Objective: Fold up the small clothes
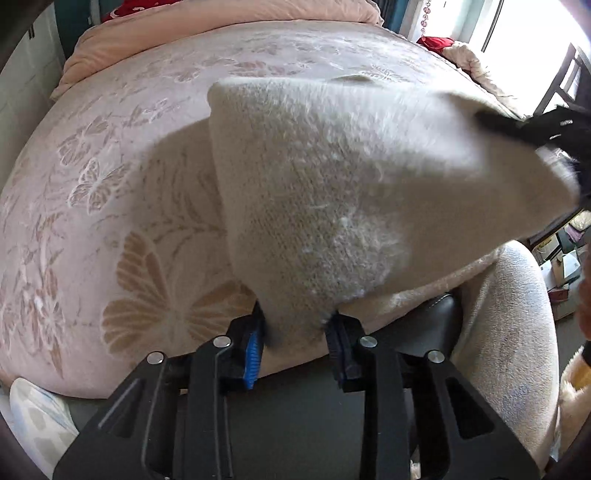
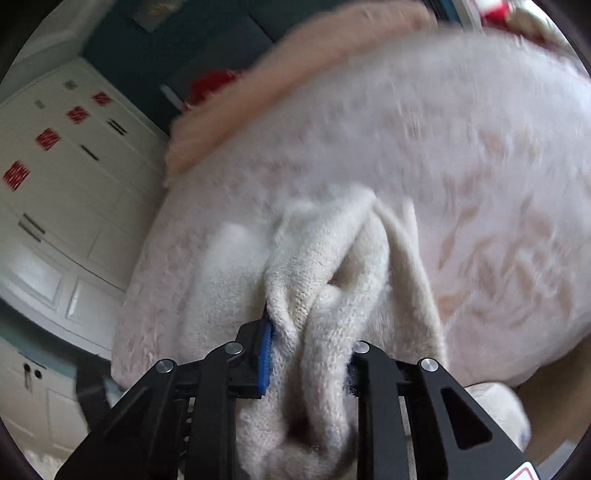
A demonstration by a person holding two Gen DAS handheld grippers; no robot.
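Observation:
A cream fuzzy knit garment [image 1: 332, 177] hangs stretched in the air above a pink bed with a butterfly pattern [image 1: 110, 177]. My left gripper [image 1: 297, 332] is shut on its lower corner. My right gripper [image 1: 546, 129] shows at the right edge of the left wrist view, holding the garment's far corner. In the right wrist view my right gripper [image 2: 310, 354] is shut on bunched folds of the same knit garment [image 2: 332, 266], which drapes forward over the bed [image 2: 480, 166].
A peach quilt [image 1: 221, 22] lies rolled at the bed's head. White cupboards [image 2: 55, 177] stand left of the bed. A window and dark chair [image 1: 565, 81] are at right. A black seat [image 1: 424, 325] and the person's fleece-clad leg [image 1: 509, 332] are near me.

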